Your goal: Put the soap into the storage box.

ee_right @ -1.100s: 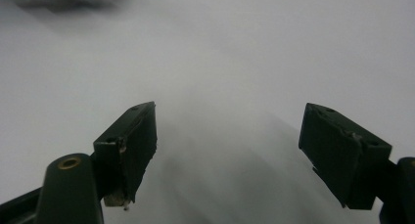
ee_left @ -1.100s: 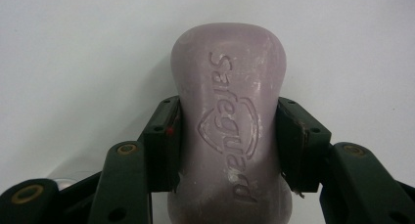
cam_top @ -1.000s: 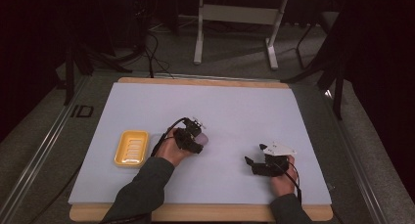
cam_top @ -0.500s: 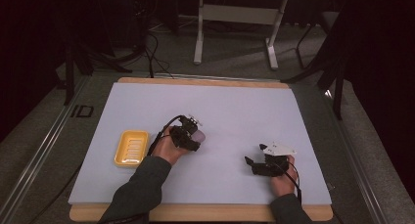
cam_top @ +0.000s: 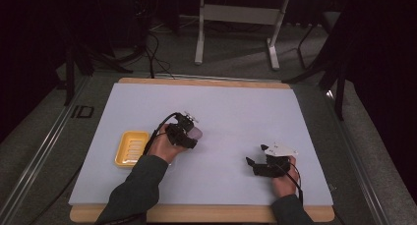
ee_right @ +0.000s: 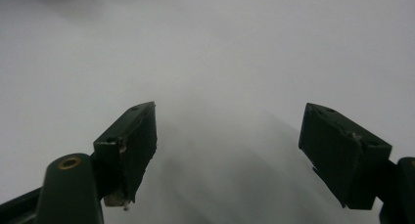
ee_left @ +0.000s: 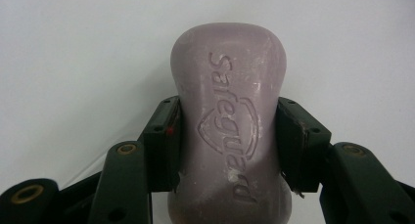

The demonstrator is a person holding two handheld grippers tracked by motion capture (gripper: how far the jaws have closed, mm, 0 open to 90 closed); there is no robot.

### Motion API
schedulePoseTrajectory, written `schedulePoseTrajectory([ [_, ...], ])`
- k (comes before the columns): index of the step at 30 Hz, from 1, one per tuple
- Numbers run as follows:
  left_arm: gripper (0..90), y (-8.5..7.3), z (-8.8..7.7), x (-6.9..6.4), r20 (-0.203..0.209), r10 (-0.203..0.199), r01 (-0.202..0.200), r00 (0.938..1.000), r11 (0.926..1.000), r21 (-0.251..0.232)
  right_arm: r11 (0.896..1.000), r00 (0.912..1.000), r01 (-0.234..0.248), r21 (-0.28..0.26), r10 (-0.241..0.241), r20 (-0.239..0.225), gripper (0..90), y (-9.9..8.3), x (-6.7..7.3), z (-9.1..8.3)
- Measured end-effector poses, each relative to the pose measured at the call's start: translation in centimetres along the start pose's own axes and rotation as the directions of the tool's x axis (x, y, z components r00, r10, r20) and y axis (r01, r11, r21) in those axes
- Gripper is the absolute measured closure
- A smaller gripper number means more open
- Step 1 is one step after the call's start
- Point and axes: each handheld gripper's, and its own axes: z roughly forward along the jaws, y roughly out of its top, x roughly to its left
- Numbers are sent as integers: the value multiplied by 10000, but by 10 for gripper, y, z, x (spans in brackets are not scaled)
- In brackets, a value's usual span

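A pale purple soap bar (ee_left: pixel 227 121) stamped "Safeguard" sits between the two jaws of my left gripper (ee_left: pixel 227 141), which is shut on its sides. From above, that gripper (cam_top: pixel 189 135) and the soap bar (cam_top: pixel 195 133) are near the middle of the white table sheet, right of a yellow soap dish (cam_top: pixel 131 148). My right gripper (ee_right: pixel 230 150) stands open with nothing between its jaws, low over the white surface. In the high view the right gripper (cam_top: pixel 253 165) rests at the front right, pointing left.
The white sheet (cam_top: pixel 236 107) covers a wooden board (cam_top: pixel 206 81) on a grey floor. A grey metal stand (cam_top: pixel 236 18) and dark furniture stand beyond the far edge. A cable (cam_top: pixel 160 126) loops from the left gripper.
The left gripper with the soap has shifted slightly left and toward the person over the last second. The right hand has stayed put.
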Motion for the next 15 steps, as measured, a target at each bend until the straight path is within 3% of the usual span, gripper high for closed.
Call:
schedulePoseTrajectory([
  [15,490,-4,-10,9,-93,-276,274,9996,9995,-175,10000,10000,14,-17,-14,-1,215,0,0,0],
])
